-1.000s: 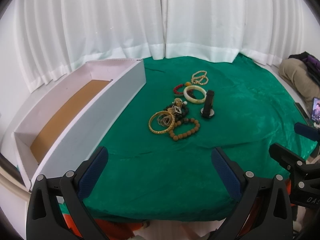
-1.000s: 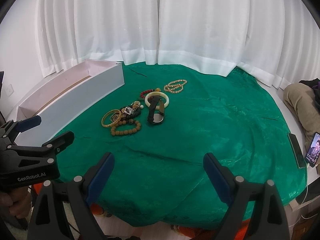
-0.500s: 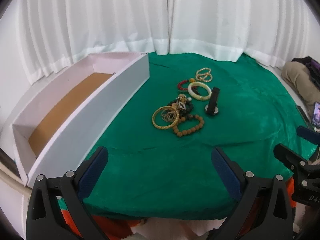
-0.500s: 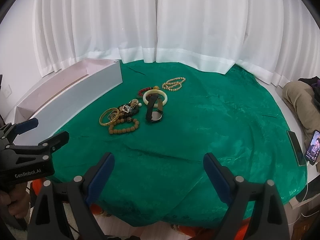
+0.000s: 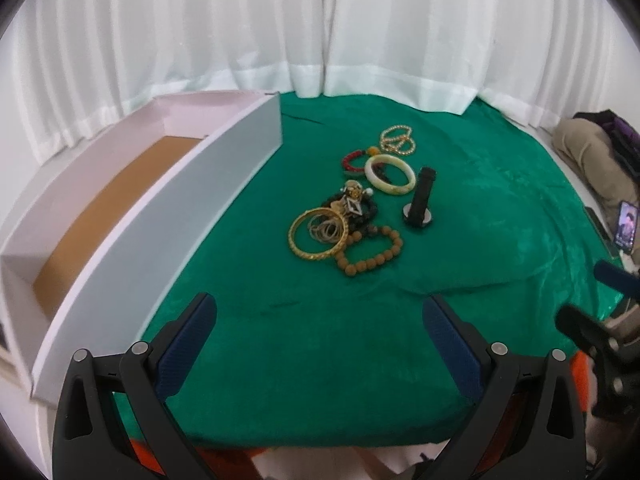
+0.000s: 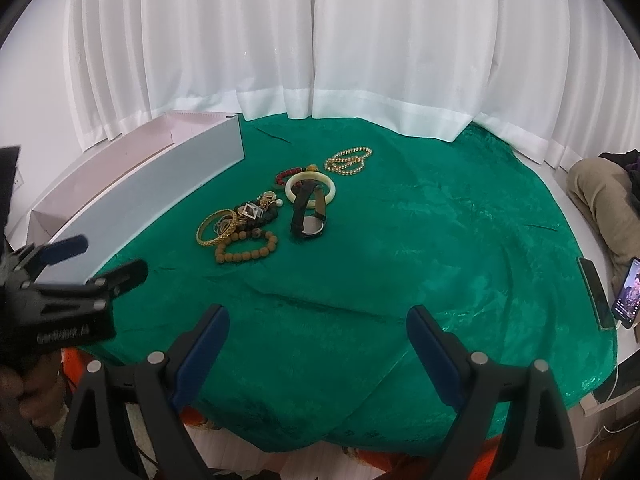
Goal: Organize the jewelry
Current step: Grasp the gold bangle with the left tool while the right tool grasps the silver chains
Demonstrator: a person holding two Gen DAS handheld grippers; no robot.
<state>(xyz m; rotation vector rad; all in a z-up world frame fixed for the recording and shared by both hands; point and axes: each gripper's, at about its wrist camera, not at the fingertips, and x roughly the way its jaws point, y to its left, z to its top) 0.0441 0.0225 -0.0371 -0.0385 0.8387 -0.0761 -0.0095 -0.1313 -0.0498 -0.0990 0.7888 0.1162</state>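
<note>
Jewelry (image 5: pixel 352 216) is lying heaped mid-way across the green cloth (image 5: pixel 480 208), just right of the long white box (image 5: pixel 160 232). Only the left wrist view is showing the box's brown floor; only the right wrist view is showing the watch (image 6: pixel 307 212) face. Both the left gripper (image 5: pixel 318 326) and right gripper (image 6: pixel 318 334) are gaping wide, holding nothing, near the table's front edge. White curtains (image 6: pixel 320 40) are hanging behind.
</note>
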